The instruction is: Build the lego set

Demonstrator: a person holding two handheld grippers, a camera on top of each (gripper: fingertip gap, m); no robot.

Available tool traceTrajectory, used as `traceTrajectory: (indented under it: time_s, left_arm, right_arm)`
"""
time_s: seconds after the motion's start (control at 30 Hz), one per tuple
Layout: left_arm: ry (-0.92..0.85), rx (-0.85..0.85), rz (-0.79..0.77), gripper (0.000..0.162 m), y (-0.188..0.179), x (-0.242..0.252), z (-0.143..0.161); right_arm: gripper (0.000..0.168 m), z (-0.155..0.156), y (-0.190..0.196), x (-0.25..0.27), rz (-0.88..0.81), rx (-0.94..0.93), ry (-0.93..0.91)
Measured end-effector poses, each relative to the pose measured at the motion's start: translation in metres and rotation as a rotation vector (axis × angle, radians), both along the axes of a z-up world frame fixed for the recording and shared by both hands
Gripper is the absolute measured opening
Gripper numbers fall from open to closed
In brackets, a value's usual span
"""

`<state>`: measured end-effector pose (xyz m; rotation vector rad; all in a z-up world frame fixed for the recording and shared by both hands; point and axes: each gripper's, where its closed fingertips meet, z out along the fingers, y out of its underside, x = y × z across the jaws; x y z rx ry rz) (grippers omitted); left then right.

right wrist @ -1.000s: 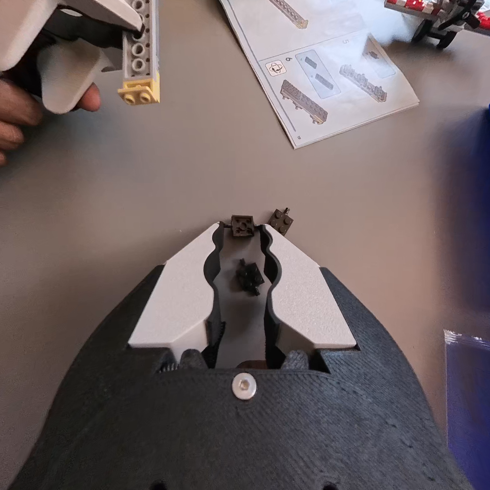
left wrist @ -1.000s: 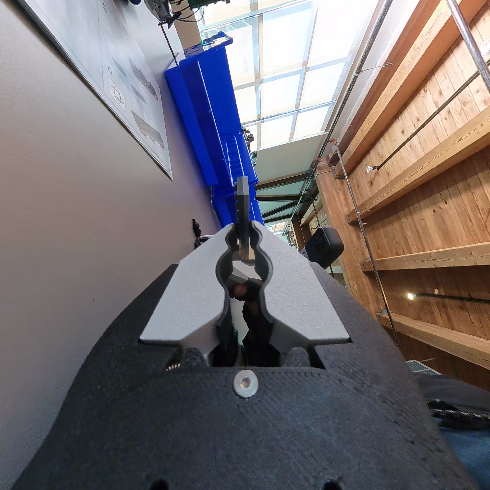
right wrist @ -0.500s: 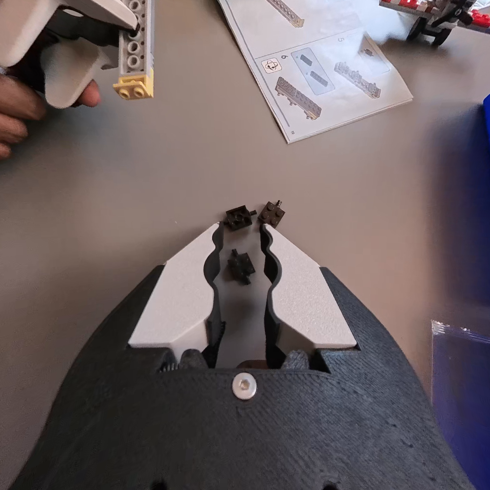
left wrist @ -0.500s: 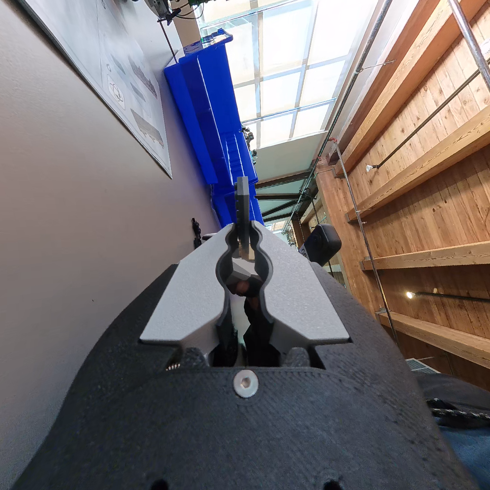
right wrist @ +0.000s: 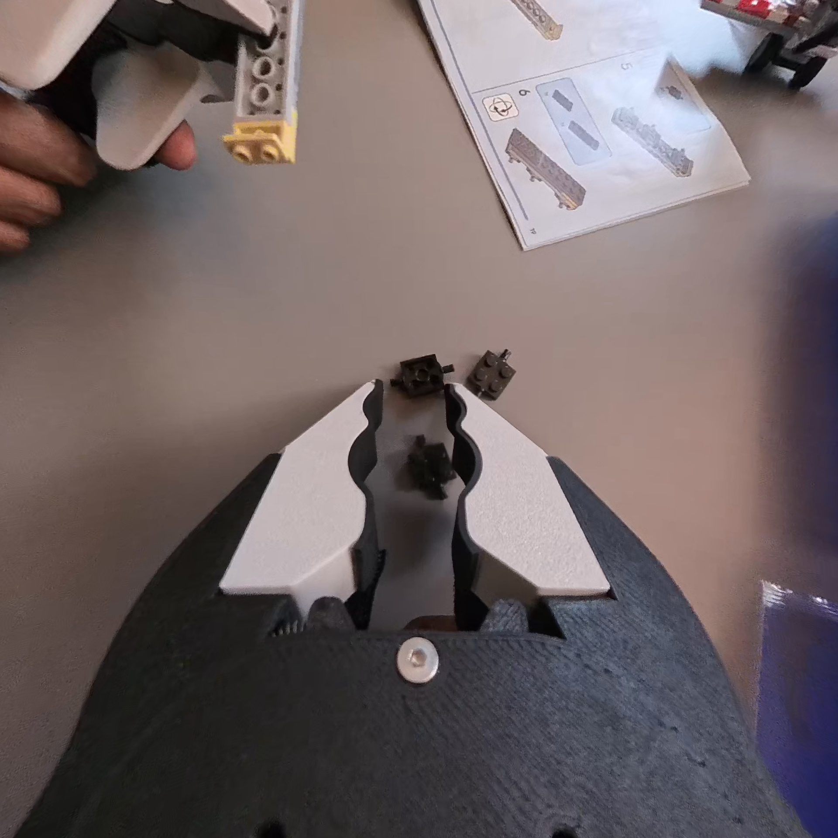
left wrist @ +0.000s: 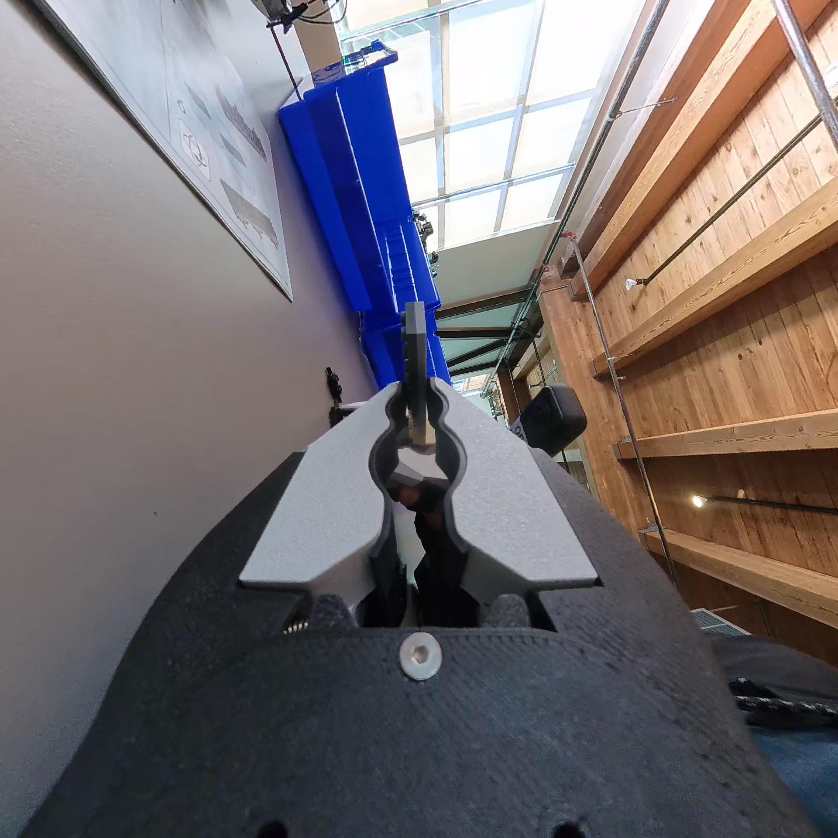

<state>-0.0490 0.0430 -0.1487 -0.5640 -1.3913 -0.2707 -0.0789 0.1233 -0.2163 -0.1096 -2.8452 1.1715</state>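
Note:
My left gripper is shut on a long grey brick assembly with a tan end, held edge-on above the table. It also shows in the right wrist view at the top left, with its tan end pointing down. My right gripper is open, low over the grey table. One small black brick lies just past its tips. A second lies to the right of them. A third lies between the fingers.
An open instruction booklet lies at the back right, also seen in the left wrist view. A partly built red and grey vehicle stands at the top right. A blue bin borders the table. A hand holds the left gripper. The left gripper's tips are roughly 11 cm from the right gripper's.
My right gripper has pulled back slightly from the black bricks, and the front brick now lies just beyond its tips. The left gripper with the grey assembly has come closer in the right wrist view.

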Motion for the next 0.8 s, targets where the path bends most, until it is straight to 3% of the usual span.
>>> traceTrajectory:
  time_s: [0.8]
  left_arm:
    - [-0.014,-0.023,-0.003,0.007,0.0031,0.0007,-0.0027]
  right_arm:
    - [0.018,0.0021,-0.0066,0.0001,0.012,-0.015,0.016]
